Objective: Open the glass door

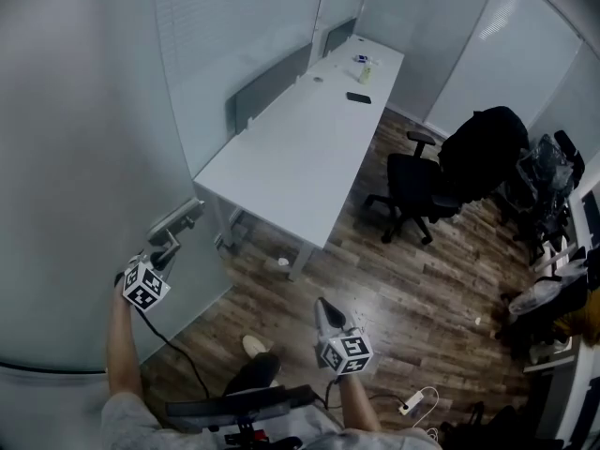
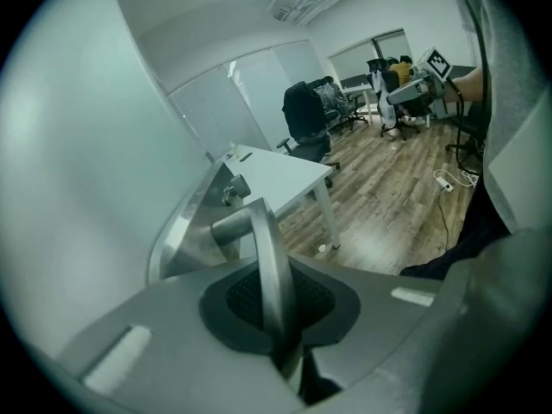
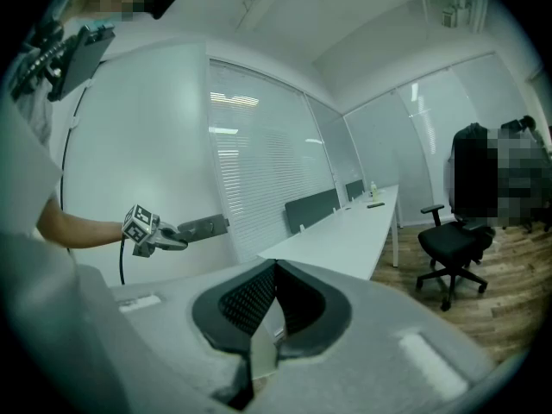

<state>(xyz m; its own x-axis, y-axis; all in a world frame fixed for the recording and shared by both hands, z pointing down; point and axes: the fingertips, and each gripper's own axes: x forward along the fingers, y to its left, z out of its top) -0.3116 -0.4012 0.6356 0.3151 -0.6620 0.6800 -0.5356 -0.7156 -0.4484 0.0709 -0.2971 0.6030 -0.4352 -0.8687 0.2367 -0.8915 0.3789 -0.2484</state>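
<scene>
The glass door (image 1: 75, 157) fills the frame's left; it looks heavy, stiff and slick, so its metal lever handle (image 1: 176, 219) is the sensible hold. The left gripper (image 1: 165, 251) pinches that lever. At lower centre, the right gripper (image 1: 326, 312) is pressed together, empty.

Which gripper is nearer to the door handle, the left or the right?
Left. The left gripper is shut on the door handle, which sits between its fingers. The right gripper is apart from it, shut and empty, above the wooden floor.
</scene>
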